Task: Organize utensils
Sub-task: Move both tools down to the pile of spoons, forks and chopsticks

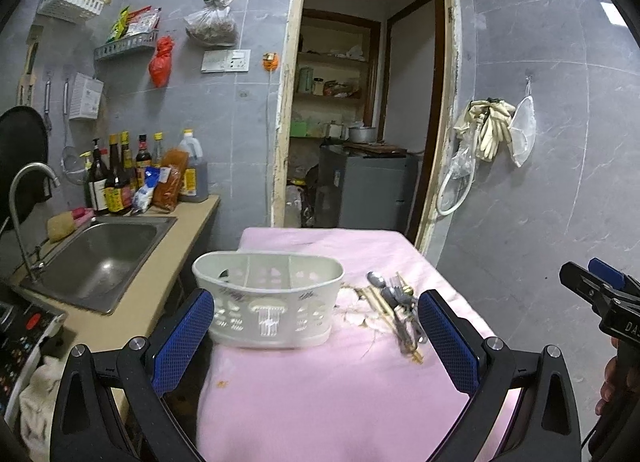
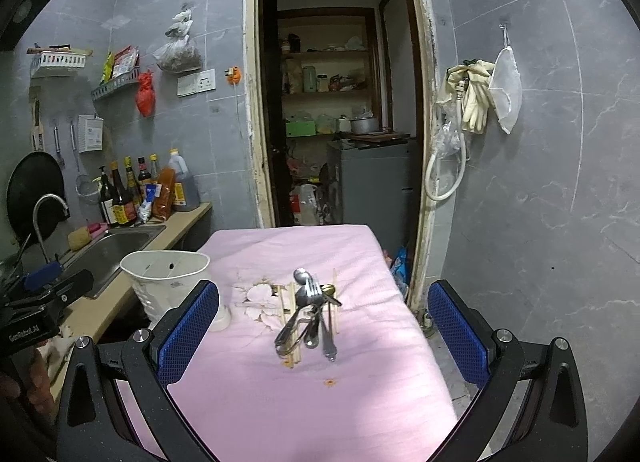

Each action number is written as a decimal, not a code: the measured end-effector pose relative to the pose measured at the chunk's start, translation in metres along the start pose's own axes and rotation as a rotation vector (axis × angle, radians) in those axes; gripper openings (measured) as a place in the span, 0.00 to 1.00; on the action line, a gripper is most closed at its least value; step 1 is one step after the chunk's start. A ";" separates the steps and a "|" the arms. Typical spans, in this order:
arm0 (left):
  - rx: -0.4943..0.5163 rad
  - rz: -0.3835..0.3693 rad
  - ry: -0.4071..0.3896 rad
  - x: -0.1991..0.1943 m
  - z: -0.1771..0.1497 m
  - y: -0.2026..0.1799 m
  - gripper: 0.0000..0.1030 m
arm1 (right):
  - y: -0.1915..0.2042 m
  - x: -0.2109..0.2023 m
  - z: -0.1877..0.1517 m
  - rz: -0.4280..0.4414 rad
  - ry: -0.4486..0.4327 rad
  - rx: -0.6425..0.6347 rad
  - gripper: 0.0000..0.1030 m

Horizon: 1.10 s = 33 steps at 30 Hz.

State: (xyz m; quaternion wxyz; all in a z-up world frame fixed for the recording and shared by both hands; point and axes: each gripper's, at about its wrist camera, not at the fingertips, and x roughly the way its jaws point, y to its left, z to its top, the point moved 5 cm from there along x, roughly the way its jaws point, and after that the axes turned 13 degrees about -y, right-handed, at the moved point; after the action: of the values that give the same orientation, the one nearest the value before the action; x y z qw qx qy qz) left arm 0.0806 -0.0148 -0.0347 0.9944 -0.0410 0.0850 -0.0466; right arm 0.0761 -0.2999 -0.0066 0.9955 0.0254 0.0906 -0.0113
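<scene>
A white plastic utensil caddy (image 1: 268,298) (image 2: 168,282) with divided compartments stands on the left part of the pink cloth-covered table (image 1: 340,390) (image 2: 312,390). To its right lies a pile of utensils (image 1: 396,310) (image 2: 310,314): metal spoons, a fork and wooden chopsticks. My left gripper (image 1: 316,338) is open above the table's near end, its blue pads either side of the caddy and pile, holding nothing. My right gripper (image 2: 324,330) is open too, hovering short of the pile, empty. The right gripper (image 1: 600,294) also shows at the right edge of the left wrist view.
A steel sink (image 1: 96,258) (image 2: 116,250) with a curved tap (image 1: 28,197) sits in the counter left of the table. Sauce bottles (image 1: 132,173) stand behind it. An open doorway (image 1: 360,101) lies beyond the table; tiled wall with hanging gloves (image 1: 488,129) is to the right.
</scene>
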 end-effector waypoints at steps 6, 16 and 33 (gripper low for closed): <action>0.016 -0.062 -0.005 0.034 0.009 -0.030 1.00 | -0.031 0.023 0.003 -0.004 0.023 0.040 0.99; 0.030 -0.101 0.053 0.112 -0.002 -0.094 1.00 | -0.089 0.115 -0.006 0.110 0.067 0.095 0.99; 0.017 0.115 0.372 0.252 -0.104 -0.116 0.45 | -0.104 0.319 -0.110 0.324 0.351 0.174 0.36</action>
State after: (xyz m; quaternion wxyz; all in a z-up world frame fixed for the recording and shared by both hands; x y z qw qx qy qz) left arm 0.3003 -0.1626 -0.1686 0.9630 -0.0182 0.2690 0.0026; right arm 0.3673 -0.4034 -0.1778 0.9474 0.1266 0.2554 0.1454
